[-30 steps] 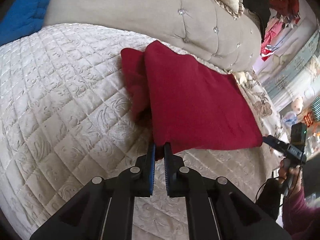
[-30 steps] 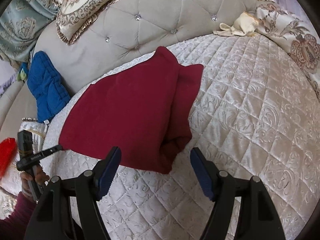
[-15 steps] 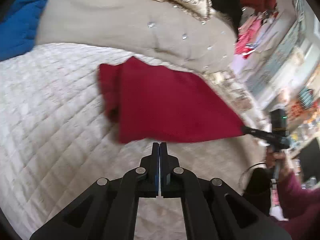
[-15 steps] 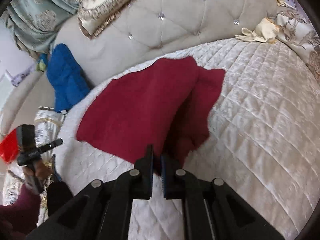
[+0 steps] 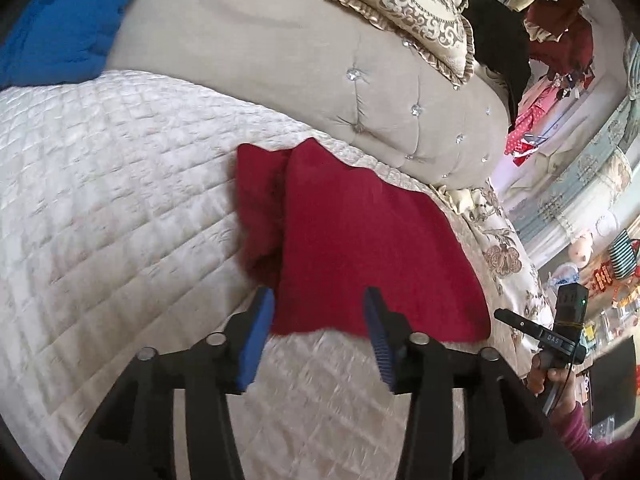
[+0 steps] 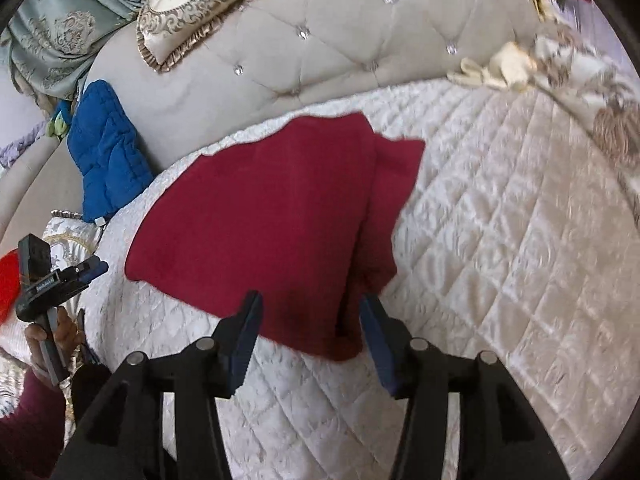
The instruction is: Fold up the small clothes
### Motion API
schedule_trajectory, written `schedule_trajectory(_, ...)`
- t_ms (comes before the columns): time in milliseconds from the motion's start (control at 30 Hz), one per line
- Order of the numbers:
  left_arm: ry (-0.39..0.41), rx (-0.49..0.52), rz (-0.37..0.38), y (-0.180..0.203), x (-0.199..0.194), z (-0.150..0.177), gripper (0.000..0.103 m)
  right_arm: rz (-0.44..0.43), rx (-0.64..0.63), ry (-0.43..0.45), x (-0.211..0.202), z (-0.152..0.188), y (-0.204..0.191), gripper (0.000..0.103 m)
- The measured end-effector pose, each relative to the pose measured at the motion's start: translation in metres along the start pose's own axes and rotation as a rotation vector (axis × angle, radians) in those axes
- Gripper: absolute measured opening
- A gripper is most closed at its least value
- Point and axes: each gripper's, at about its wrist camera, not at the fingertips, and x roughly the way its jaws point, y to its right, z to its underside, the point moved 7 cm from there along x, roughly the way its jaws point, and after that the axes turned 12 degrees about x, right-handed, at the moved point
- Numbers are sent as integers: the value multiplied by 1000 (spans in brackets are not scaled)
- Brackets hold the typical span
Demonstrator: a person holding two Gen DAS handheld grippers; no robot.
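On the bed: a white quilt [image 5: 120, 184] covers the top and carries everything — its flat, bare spread is why the folding is done here.
Headboard: a tufted grey headboard [image 6: 360, 52] runs along the far edge, with a cushion [image 6: 208, 4] on top and a blue pad [image 6: 104, 148] leaning at its left end, both clear of the work.
Cloth: the red cloth [image 5: 360, 252] lies flat near the far edge, close under the headboard; it looks folded once already, a narrower underlayer [image 6: 394, 184] sticking out along one long side, so the fold is uneven.
Left gripper: the left gripper [image 5: 320, 320] has its fingers spread wide, holding nothing, poised at the near hem by one corner — likely placed to bite that edge.
Right gripper: the right gripper [image 6: 310, 320] is likewise spread and empty, straddling the near corner where the layers stack.
Judgement: both corners of the near hem are framed, which suits lifting that edge for the next fold.
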Motion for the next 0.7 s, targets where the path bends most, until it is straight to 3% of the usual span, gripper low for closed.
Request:
schedule_trajectory(100, -38, 2, -6, 2, 26, -3, 25, 47, 20, 33, 14, -17, 4, 67)
schedule_trajectory(167, -87, 3, -29, 1, 43, 0, 14, 65, 53, 25, 30, -26, 11, 65)
schedule_trajectory(200, -114, 11, -51, -1, 50, 3, 0, 71, 59, -3, 41, -29, 14, 59)
schedule_trajectory(233, -127, 13, -63, -2, 52, 5, 0, 84, 38, -24, 48, -29, 13, 32)
schedule_trajectory(267, -126, 0, -58, -4, 51, 7, 0, 103, -4, -24, 48, -29, 10, 16)
schedule_trajectory(433, -101, -7, -26, -6, 26, 27, 0, 56, -31, 4, 23, -23, 8, 10)
schedule_trajectory(533, -102, -5, -55, -8, 32, 33, 0, 106, -47, -46, 37, -17, 18, 11)
schedule_trajectory(600, -94, -4, -65, -6, 32, 29, 0, 95, -26, -22, 30, -24, 15, 18)
schedule_trajectory(667, -94, 1, -84, -3, 29, 21, 0, 87, 12, 53, 13, -40, 12, 45)
schedule_trajectory(700, -81, 8, -100, -1, 25, 15, 13, 71, 24, 96, 4, -47, 9, 52)
